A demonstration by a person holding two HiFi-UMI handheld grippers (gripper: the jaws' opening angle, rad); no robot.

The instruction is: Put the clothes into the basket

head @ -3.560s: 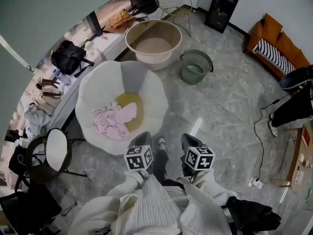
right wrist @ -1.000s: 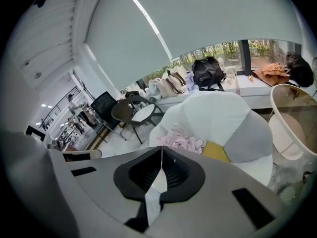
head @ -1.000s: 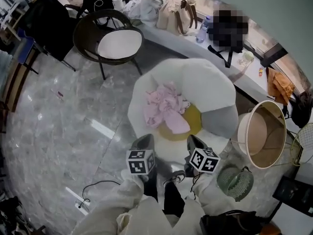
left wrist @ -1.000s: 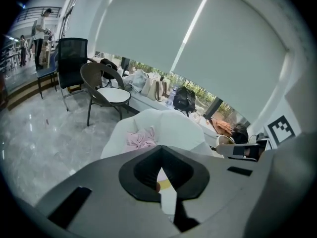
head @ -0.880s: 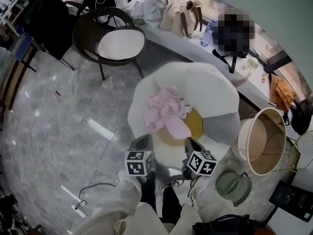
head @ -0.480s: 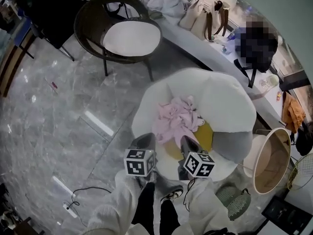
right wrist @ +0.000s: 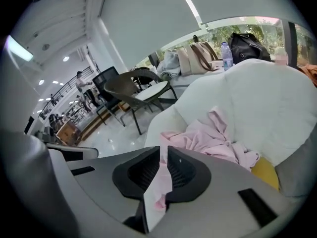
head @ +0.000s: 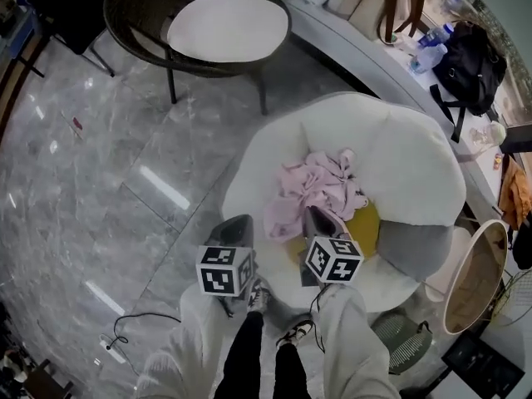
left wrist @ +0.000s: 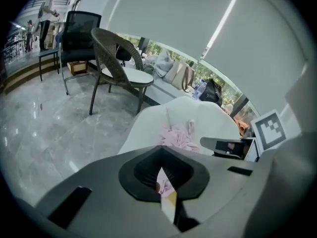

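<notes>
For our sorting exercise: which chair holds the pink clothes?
The white padded armchair, not the dark wicker chair with the bare white seat.

The room is viewed from above by the head camera, which is aimed steeply down, with the white armchair at 1 o'clock of centre. From the left gripper, at 7 o'clock, the armchair is faced low and near. From the right gripper, at 5 o'clock, it is faced closer still. The pink clothes and the wicker chair are shared by all three views.
</notes>
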